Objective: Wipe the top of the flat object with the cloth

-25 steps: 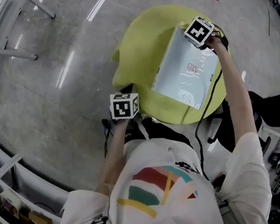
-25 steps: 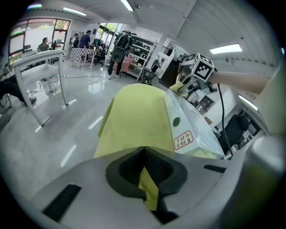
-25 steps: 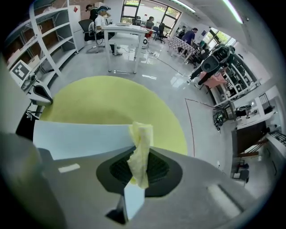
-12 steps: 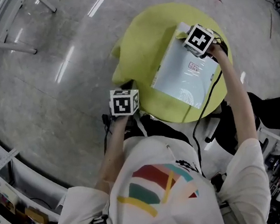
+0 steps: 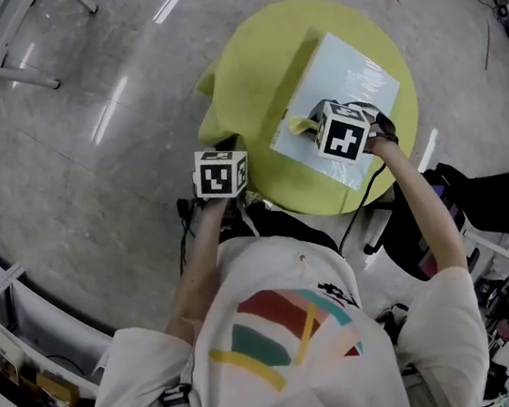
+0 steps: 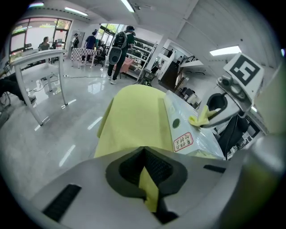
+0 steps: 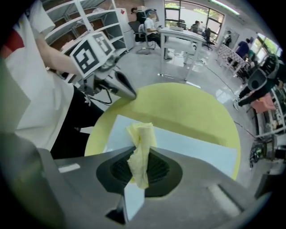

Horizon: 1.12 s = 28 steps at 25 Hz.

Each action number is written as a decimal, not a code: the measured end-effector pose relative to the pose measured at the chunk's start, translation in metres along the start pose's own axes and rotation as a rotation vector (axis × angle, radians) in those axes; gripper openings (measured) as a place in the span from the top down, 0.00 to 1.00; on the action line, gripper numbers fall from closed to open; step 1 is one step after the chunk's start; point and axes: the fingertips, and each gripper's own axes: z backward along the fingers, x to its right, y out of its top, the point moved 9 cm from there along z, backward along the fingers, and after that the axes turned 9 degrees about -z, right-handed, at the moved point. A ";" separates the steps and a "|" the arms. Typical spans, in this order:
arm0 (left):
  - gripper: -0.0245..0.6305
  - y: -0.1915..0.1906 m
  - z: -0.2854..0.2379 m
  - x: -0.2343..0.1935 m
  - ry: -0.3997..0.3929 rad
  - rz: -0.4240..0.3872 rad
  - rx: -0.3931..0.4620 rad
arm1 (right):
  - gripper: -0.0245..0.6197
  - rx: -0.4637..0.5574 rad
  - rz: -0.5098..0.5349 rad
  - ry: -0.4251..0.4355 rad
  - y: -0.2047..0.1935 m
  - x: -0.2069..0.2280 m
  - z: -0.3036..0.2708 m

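Grey polished floor (image 5: 66, 150) lies all around a round table, which is hidden under a yellow cover (image 5: 253, 65). On the cover lies the flat object (image 5: 358, 73), pale blue and a little turned. The left gripper (image 6: 147, 179) has its jaws together on a fold of the cover at the near edge, and it has not moved. The right gripper (image 7: 140, 167) is clamped on the cloth (image 7: 140, 141) — a crumpled yellow strip. One second ago this gripper was at the far corner of the object; now it is at the near left edge, with the cloth under it. I judge that one wiping stroke is nearly complete — more passes are probably needed beside it.
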 end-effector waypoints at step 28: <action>0.94 0.000 -0.002 0.006 -0.038 0.123 0.062 | 0.92 -0.254 1.823 -0.010 0.072 -0.043 -0.030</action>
